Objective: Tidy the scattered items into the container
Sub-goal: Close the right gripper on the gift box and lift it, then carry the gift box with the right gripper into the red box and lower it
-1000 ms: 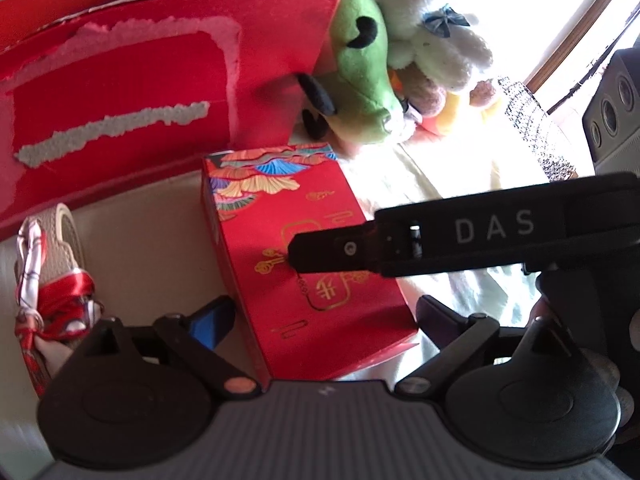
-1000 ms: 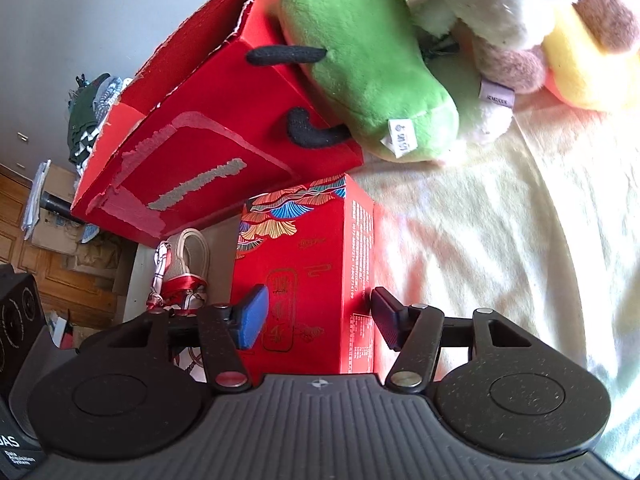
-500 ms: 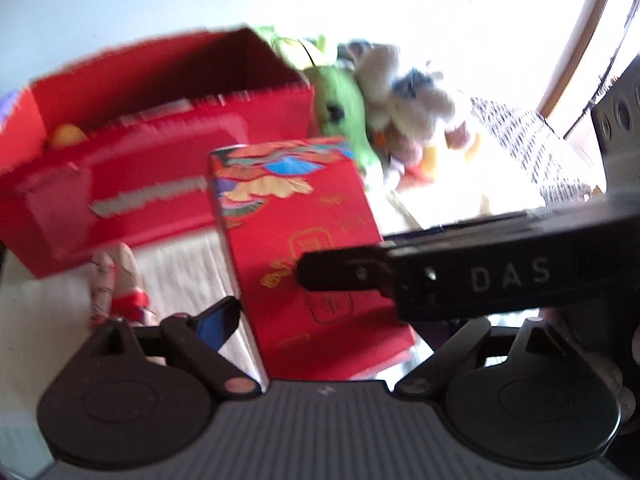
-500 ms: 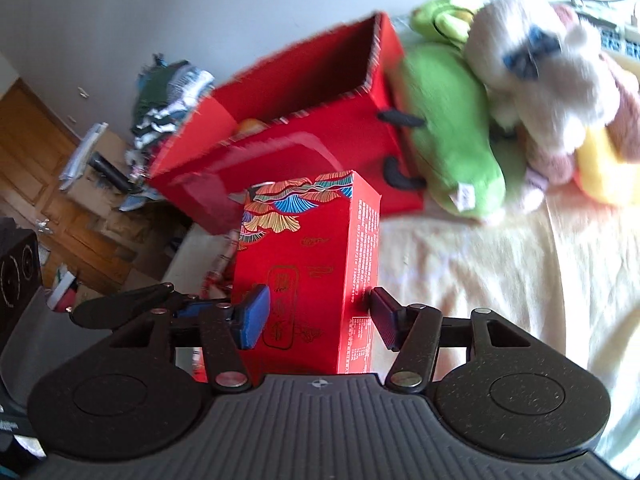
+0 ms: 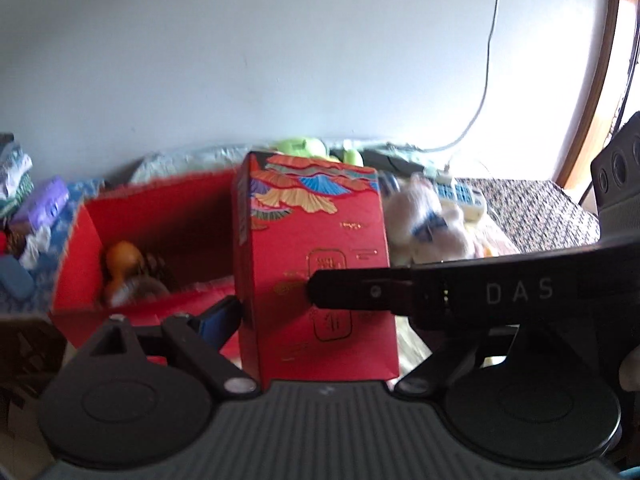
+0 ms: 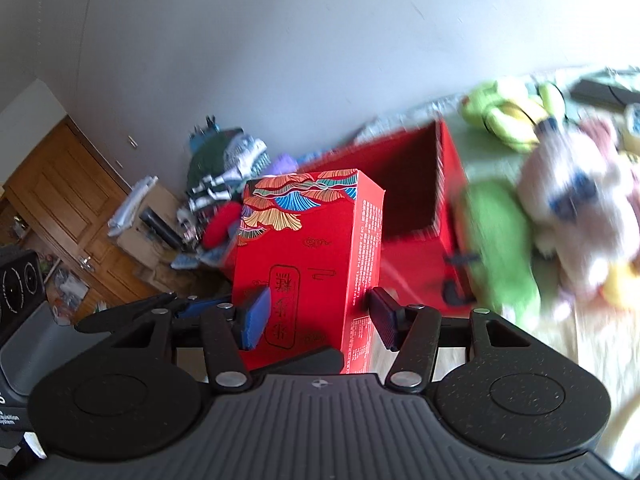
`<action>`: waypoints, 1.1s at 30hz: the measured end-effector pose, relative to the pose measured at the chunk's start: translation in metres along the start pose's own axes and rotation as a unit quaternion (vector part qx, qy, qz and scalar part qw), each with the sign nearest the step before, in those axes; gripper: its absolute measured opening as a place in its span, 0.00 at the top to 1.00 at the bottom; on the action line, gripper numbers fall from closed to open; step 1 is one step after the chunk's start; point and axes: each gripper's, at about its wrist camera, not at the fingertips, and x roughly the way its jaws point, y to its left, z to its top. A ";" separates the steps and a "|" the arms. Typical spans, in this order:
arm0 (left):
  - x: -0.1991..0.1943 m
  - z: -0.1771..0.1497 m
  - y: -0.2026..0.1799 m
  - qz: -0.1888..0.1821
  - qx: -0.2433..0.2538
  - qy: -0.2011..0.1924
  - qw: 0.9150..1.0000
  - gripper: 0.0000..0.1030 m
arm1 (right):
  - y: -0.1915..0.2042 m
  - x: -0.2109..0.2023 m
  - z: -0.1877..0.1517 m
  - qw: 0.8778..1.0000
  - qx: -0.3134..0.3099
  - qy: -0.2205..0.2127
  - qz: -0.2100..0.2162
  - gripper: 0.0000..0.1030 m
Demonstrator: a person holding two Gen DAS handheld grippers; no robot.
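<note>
Jaws of both grippers clamp the tall red printed carton (image 6: 308, 264), now lifted from the bed beside the open red cardboard container (image 5: 160, 240), ready for lowering in.

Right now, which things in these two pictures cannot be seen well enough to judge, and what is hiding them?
- Left wrist view: the left tool's far finger is hidden behind the red printed cardboard box.
- Left wrist view: the contents of the open red container are blurred; only an orange rounded object shows.
- Right wrist view: the container's floor is hidden by its wall and the box.
- Right wrist view: the plush toys are motion-blurred.
</note>
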 end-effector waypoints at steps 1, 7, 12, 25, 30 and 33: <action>0.000 0.009 0.005 0.002 0.003 -0.007 1.000 0.13 | 0.004 0.003 0.008 1.000 -0.008 -0.008 0.001 0.44; 0.023 0.049 0.040 0.004 -0.002 -0.016 1.000 0.13 | 0.019 0.036 0.055 0.998 -0.045 -0.037 -0.018 0.44; 0.063 0.066 0.066 0.005 -0.005 0.012 1.000 0.13 | 0.009 0.076 0.075 0.998 -0.050 -0.029 -0.039 0.44; 0.163 0.050 0.115 -0.053 -0.037 0.166 0.984 0.13 | -0.032 0.160 0.076 0.990 0.010 0.093 -0.107 0.44; 0.182 0.048 0.116 -0.051 -0.013 0.197 0.979 0.12 | -0.027 0.178 0.080 0.982 -0.017 0.127 -0.135 0.46; 0.193 0.045 0.125 -0.065 -0.031 0.219 0.973 0.12 | -0.029 0.190 0.081 0.977 -0.019 0.152 -0.147 0.47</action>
